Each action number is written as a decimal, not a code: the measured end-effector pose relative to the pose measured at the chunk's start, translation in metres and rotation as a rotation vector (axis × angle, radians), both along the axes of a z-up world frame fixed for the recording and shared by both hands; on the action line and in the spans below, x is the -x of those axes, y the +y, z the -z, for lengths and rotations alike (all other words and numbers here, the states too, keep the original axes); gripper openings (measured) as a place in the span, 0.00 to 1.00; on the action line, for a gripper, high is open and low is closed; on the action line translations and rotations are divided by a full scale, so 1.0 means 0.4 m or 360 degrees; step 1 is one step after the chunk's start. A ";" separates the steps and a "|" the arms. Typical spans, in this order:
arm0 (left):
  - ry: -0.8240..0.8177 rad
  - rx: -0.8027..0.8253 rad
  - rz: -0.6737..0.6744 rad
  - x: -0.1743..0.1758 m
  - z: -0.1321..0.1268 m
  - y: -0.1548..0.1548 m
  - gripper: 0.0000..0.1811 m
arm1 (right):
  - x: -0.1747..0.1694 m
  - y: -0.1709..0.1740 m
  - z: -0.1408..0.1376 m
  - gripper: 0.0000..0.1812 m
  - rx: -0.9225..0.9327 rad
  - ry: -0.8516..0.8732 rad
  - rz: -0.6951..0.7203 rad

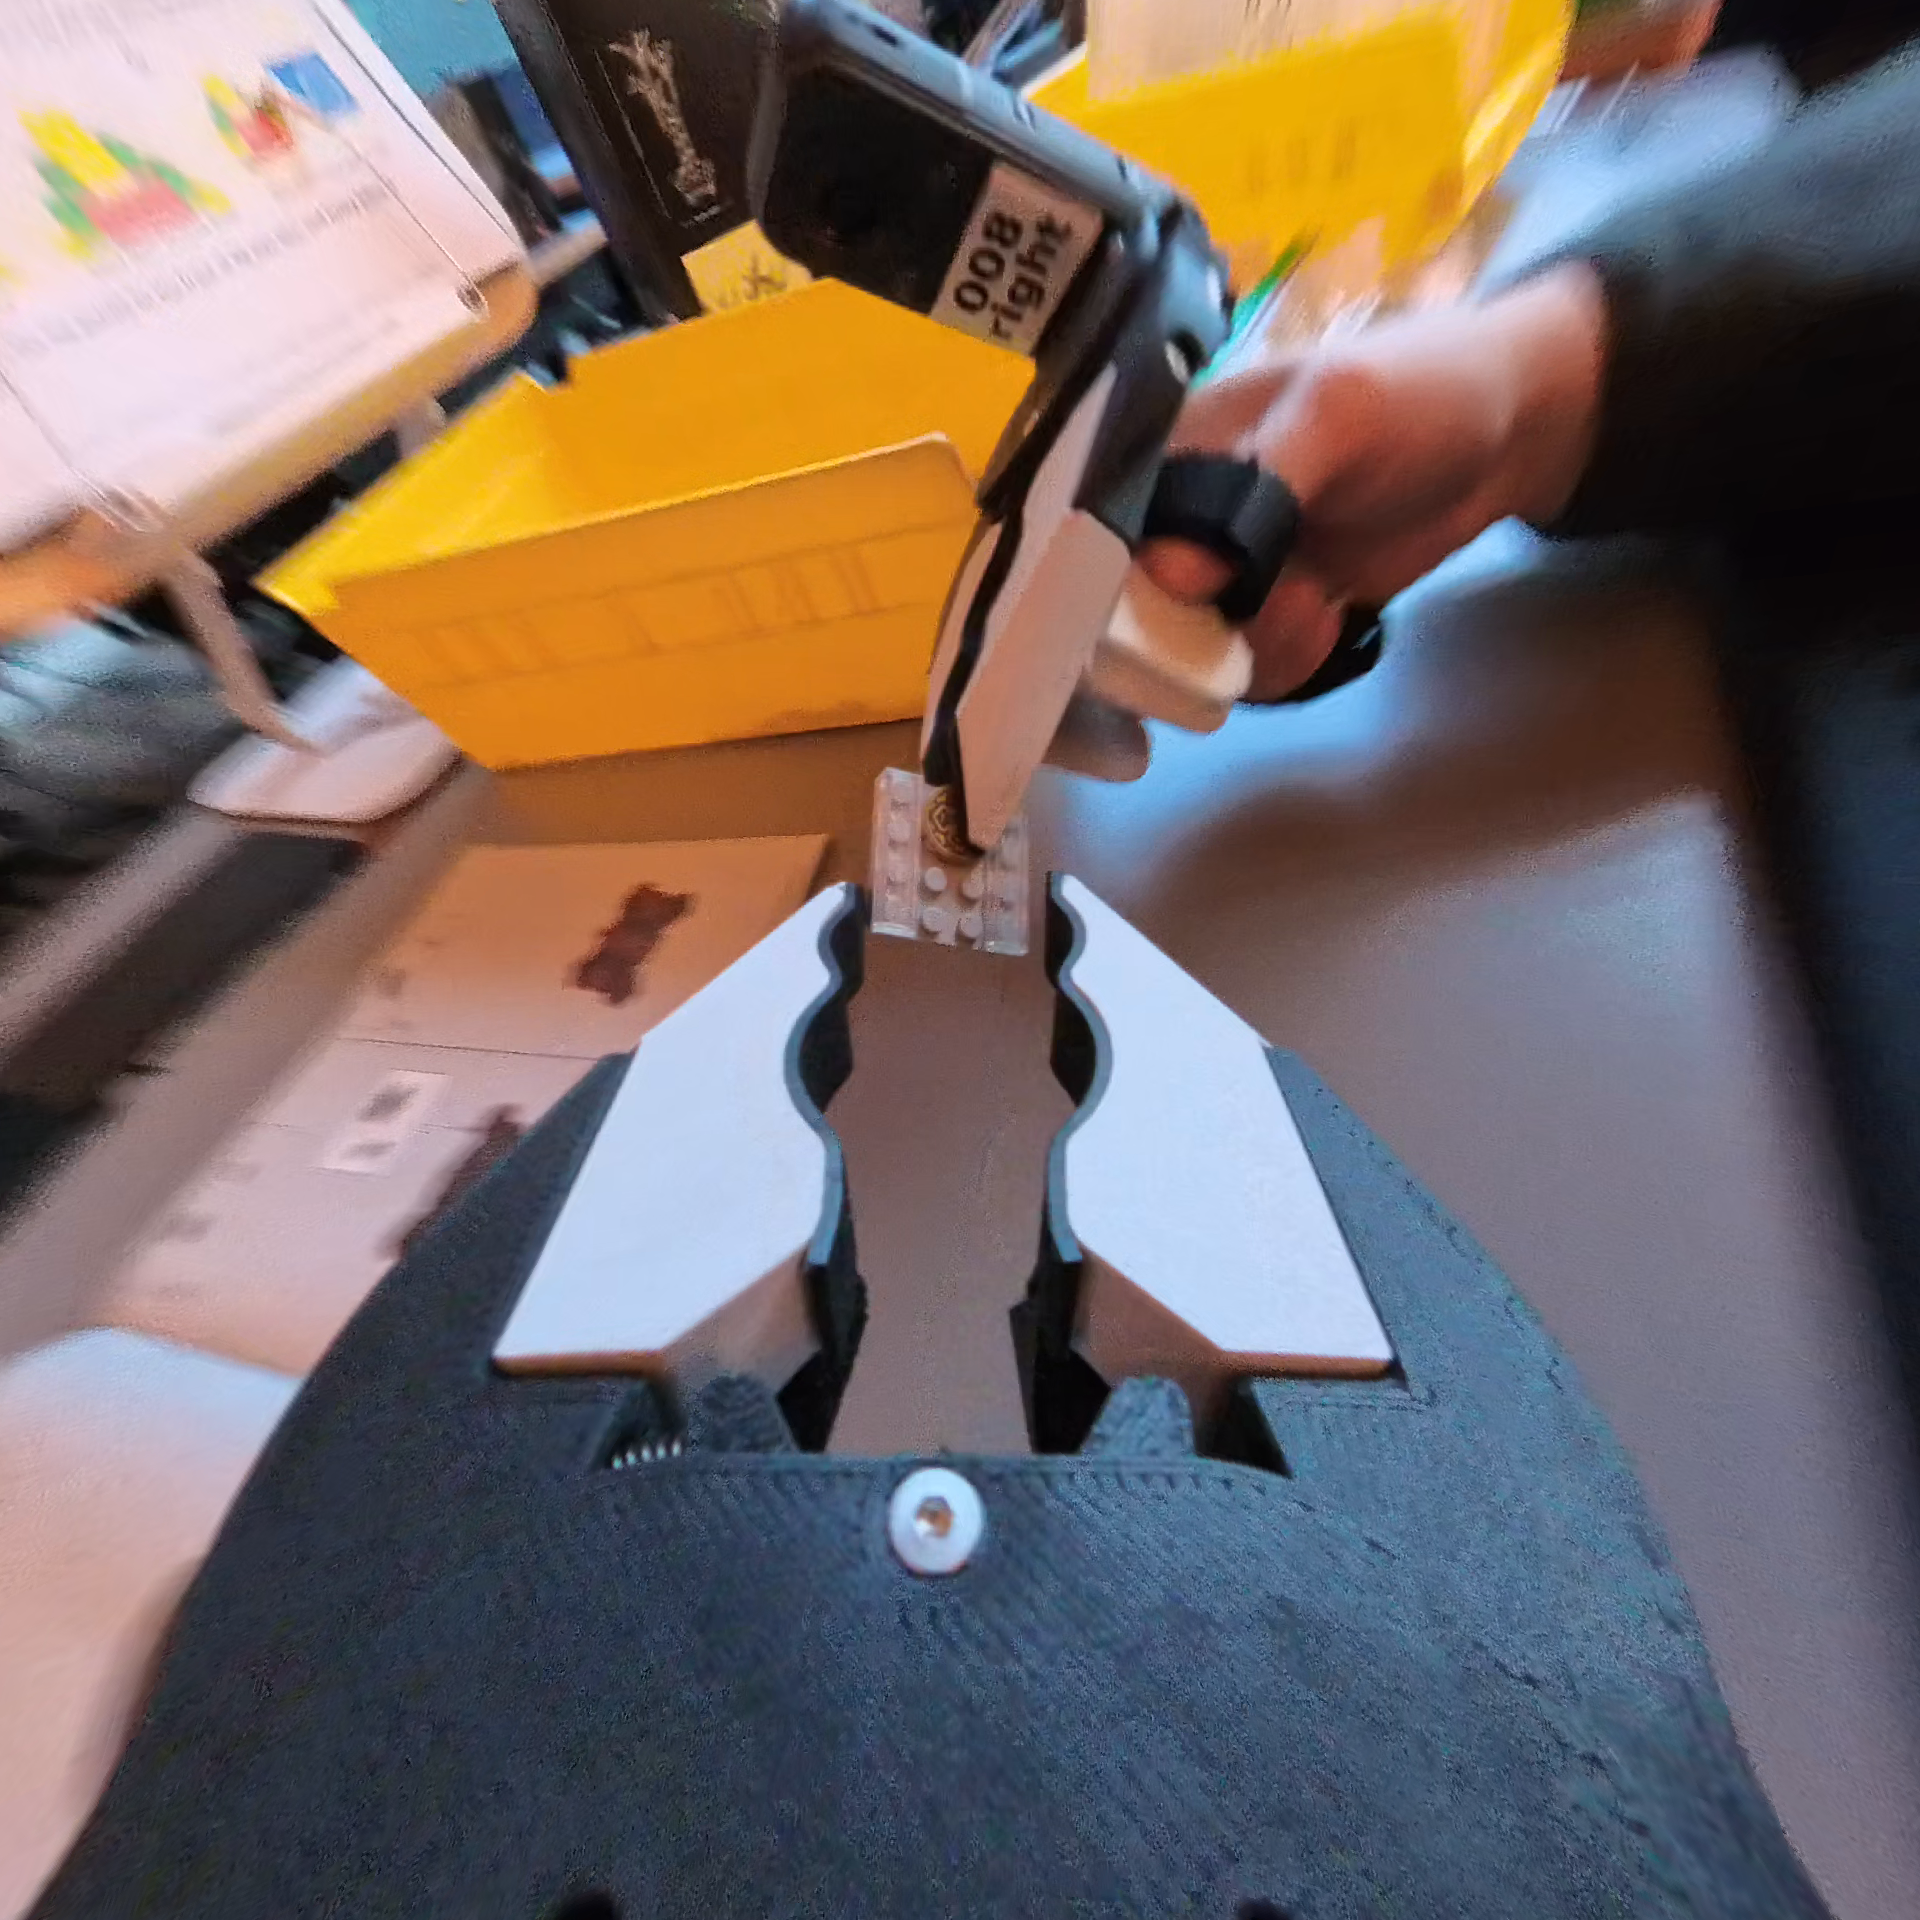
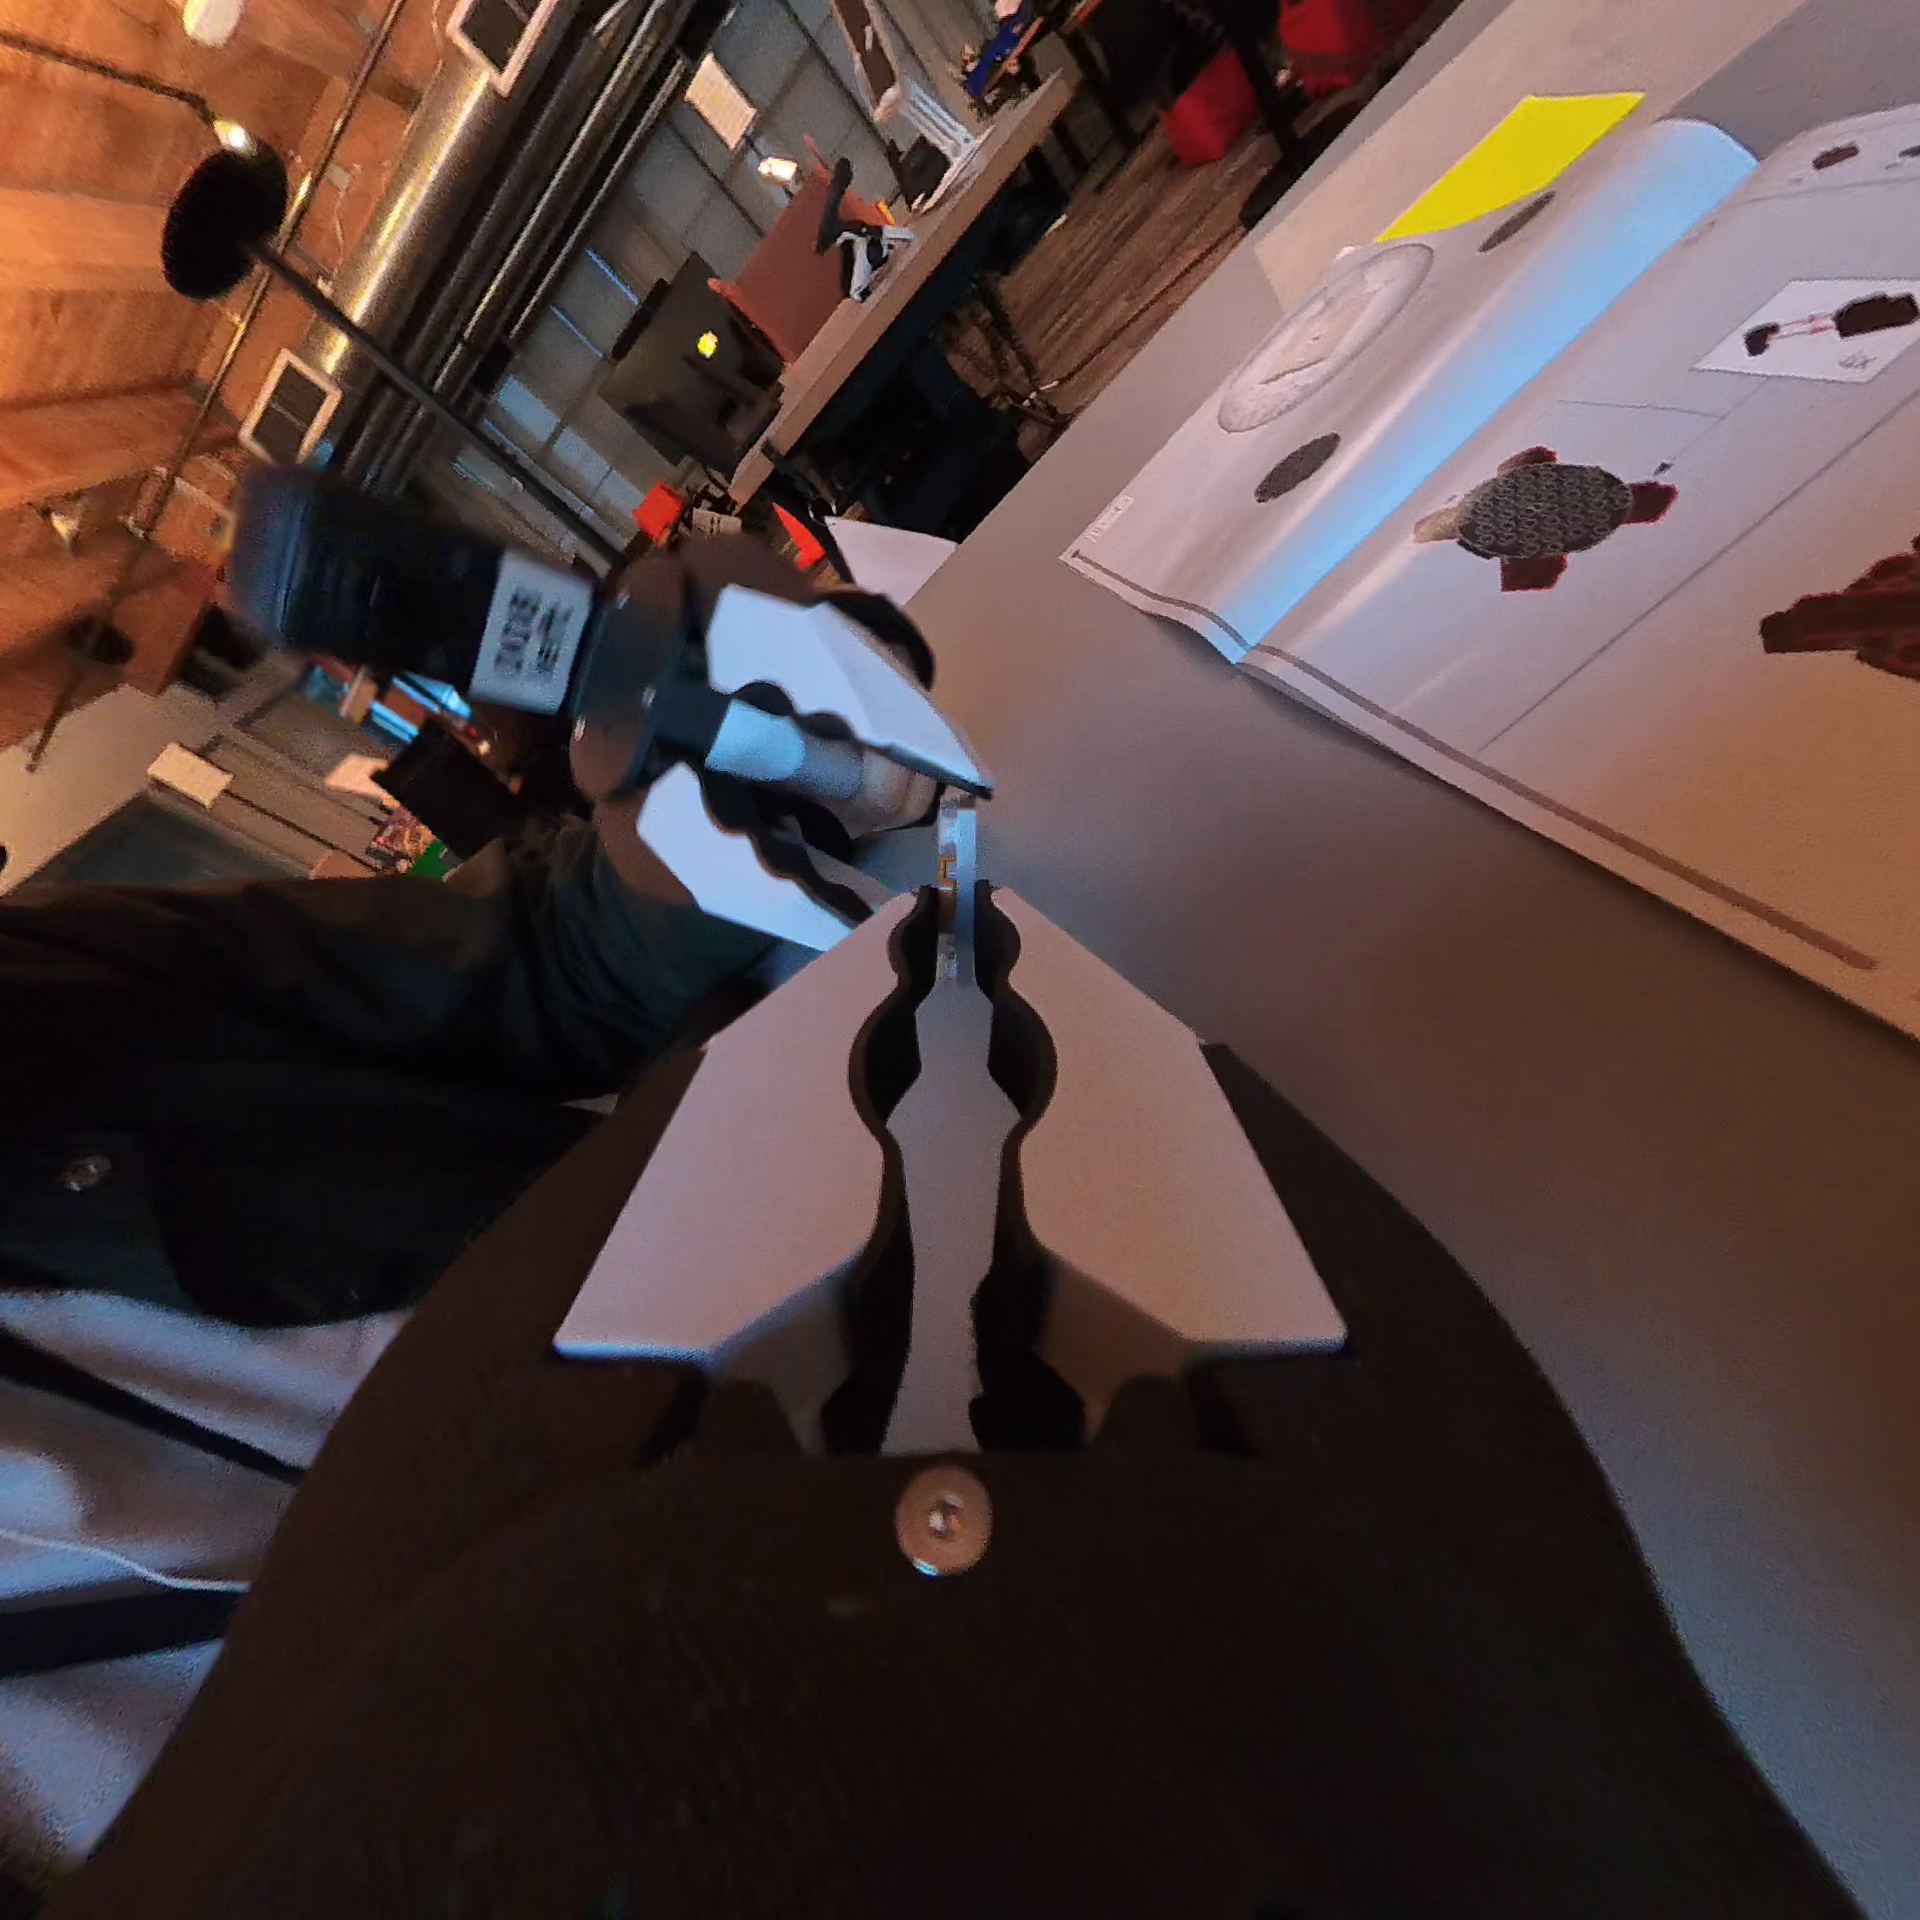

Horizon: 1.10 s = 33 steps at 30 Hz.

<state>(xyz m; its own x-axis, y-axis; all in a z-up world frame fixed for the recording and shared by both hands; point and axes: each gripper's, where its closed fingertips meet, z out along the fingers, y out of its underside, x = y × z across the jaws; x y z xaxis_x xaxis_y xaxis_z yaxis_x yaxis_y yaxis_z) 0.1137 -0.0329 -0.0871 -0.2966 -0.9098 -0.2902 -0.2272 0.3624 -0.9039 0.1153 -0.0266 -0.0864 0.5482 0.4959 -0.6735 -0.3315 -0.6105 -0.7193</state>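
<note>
The left gripper (image 1: pixel 951 914) reaches out level over the grey bench (image 1: pixel 1403 1039), its two fingers pinching the near end of a clear studded plate (image 1: pixel 951 899) by its side edges. The plate is held up off the bench surface, studs facing the left wrist camera. The right gripper (image 1: pixel 961 831) comes steeply down from above, carried by a hand (image 1: pixel 1382 488) in a dark sleeve with one finger through a black trigger loop. Its tongs are closed on a small round gold-brown piece (image 1: pixel 948 826), which sits against the studded face of the plate near its far end.

In the right wrist view the plate (image 2: pixel 961 883) shows edge-on — a thin pale strip between the right gripper's (image 2: pixel 954 904) tips, with the gold piece (image 2: pixel 943 878) on its left face and the left gripper (image 2: pixel 914 831) beyond it.

A white label with black writing sits on the right gripper's body. A yellow bin (image 1: pixel 665 582) stands towards the bench's far edge, and an open instruction booklet (image 2: pixel 1558 540) with printed pictures of dark red models lies at the left edge.
</note>
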 end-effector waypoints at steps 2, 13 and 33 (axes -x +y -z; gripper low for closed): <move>0.0134 0.0515 0.0096 0.002 -0.009 -0.010 0.25 | 0.005 -0.008 -0.007 0.03 -0.0078 -0.0076 -0.0056; 0.0474 0.1274 0.0504 0.038 0.003 -0.054 0.09 | 0.046 -0.048 0.026 0.03 -0.0237 -0.0454 -0.0291; 0.0274 0.1583 0.0414 0.006 -0.043 -0.020 0.13 | 0.039 -0.040 -0.011 0.03 -0.0216 -0.0329 -0.0199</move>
<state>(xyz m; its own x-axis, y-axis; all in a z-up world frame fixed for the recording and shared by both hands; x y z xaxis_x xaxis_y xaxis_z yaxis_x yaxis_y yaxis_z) 0.1112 -0.0411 -0.0698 -0.4841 -0.6170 0.6205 -0.4028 -0.4723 -0.7840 0.0997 -0.0426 -0.0821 0.5961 0.6463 -0.4764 -0.0972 -0.5309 -0.8419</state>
